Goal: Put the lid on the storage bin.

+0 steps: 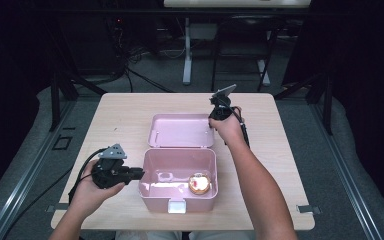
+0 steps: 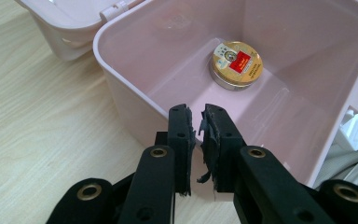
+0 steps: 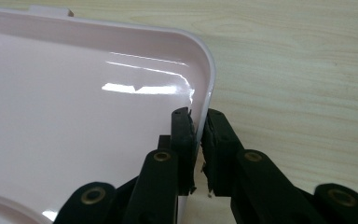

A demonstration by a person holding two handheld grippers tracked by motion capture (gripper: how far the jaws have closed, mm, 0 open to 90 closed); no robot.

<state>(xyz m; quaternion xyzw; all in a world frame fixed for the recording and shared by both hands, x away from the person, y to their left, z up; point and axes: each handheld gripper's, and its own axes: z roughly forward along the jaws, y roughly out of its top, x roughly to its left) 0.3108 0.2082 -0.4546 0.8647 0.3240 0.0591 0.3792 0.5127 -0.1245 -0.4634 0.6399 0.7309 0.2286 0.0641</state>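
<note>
At the surface's (image 1: 130, 107) 8 o'clock, left tool (image 1: 136, 173) held level in the left hand (image 1: 87, 195), tips touching the left wall of the pink storage box (image 1: 152, 187). In the left gripper view, left tool (image 2: 196, 135) nearly closed, frayed black pads either side of the box's (image 2: 126, 100) near rim with only a narrow gap between, clamped on that wall by the look of it. Just right of that, at the surface's centre toward 6 o'clock, box standing open, white latch (image 1: 176, 206) on its front edge. Inside, at the box's 4 o'clock, a round gold tin (image 1: 199, 184) lying flat on the floor, red label up; in the left gripper view, tin (image 2: 236, 64) near the far wall, clear of the pads. Behind the box at 12 o'clock, hinged pink lid (image 1: 180, 131) folded back flat on the surface. At the lid's 3 o'clock, right tool (image 1: 212, 120) pointing down in the right hand (image 1: 228, 127), forearm (image 1: 260, 190) reaching in from 6 o'clock. In the right gripper view, right tool (image 3: 198, 137) pinched on the lid's (image 3: 74, 116) raised edge near its rounded corner, one pad inside and one outside, almost shut, bare wood (image 3: 298, 70) beyond.
</note>
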